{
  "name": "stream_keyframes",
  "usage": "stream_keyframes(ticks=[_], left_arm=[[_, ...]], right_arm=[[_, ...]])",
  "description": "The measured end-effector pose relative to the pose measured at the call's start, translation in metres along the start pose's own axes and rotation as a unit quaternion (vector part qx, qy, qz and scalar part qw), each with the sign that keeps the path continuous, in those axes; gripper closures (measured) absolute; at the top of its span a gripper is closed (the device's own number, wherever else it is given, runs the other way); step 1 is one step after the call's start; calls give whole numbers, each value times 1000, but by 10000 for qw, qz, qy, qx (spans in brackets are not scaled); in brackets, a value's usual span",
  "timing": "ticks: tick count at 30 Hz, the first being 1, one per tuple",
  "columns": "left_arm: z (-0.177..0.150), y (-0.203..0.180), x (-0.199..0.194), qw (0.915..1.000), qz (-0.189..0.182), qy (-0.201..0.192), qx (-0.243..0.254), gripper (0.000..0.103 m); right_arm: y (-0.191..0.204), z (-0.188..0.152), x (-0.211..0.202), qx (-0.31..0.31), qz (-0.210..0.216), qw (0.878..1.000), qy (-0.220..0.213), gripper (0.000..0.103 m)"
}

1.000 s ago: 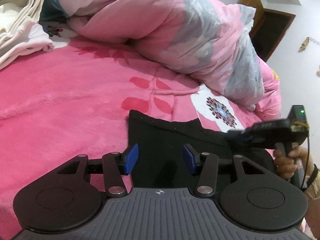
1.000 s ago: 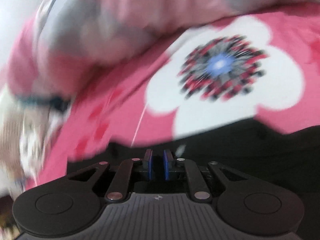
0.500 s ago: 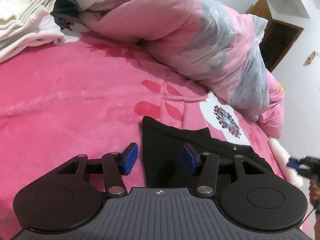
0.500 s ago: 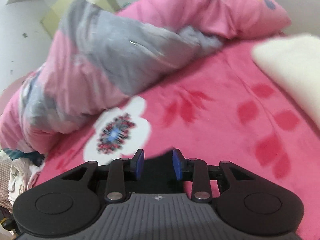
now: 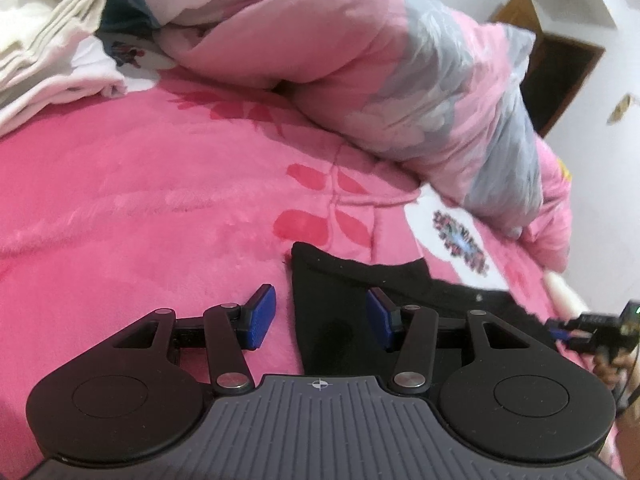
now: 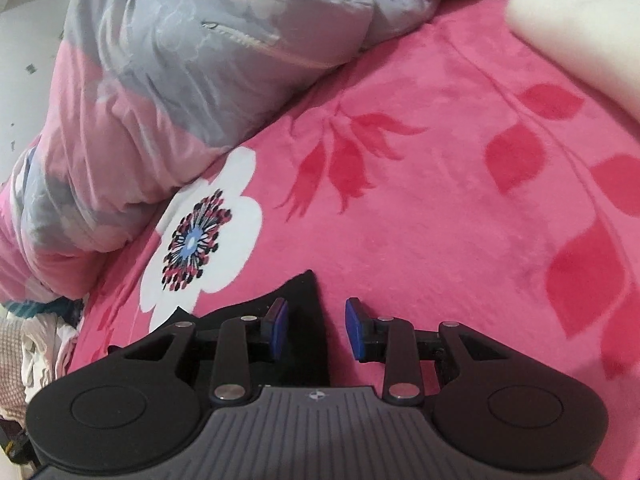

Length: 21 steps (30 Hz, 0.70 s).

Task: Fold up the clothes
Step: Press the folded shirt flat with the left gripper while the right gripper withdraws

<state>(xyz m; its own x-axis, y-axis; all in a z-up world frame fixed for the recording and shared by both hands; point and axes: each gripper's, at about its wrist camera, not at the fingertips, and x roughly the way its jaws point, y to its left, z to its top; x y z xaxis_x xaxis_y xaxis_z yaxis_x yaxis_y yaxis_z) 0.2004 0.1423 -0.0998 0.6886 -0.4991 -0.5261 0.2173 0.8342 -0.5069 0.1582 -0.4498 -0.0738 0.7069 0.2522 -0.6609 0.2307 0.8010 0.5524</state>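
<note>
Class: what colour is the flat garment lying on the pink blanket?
Black garment, plain; clearest in the left wrist view.

Both tongs, left [image 5: 318, 316] and right [image 6: 316, 330], have black linkage arms, silver rivets, blue pads [image 5: 260, 316] and ribbed grey bodies.

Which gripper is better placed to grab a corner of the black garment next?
Either, roughly: each open gripper straddles its own corner. The left gripper frames the black garment edge; the right gripper frames the opposite corner, so likely both together.

White walls [image 5: 600, 184], brown door [image 5: 560, 76]
</note>
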Motion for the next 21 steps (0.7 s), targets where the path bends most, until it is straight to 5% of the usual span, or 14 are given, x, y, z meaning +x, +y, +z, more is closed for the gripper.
stream_keyframes(ticks=[10, 14, 17, 19, 21], left_arm=[[9, -3, 20, 9996, 26, 16, 292, 55], [9, -8, 25, 9988, 67, -6, 488, 66], [9, -9, 26, 9986, 106, -50, 523, 85], [8, -9, 26, 9985, 100, -103, 522, 94], [9, -9, 23, 9984, 94, -176, 534, 95]], right_arm=[[-2, 9, 12, -43, 46, 9999, 135, 77], [0, 10, 13, -112, 51, 9998, 129, 80], [3, 11, 16, -191, 49, 9997, 109, 81], [7, 10, 17, -308, 2, 9995, 91, 100], [12, 9, 17, -423, -53, 9991, 44, 100]])
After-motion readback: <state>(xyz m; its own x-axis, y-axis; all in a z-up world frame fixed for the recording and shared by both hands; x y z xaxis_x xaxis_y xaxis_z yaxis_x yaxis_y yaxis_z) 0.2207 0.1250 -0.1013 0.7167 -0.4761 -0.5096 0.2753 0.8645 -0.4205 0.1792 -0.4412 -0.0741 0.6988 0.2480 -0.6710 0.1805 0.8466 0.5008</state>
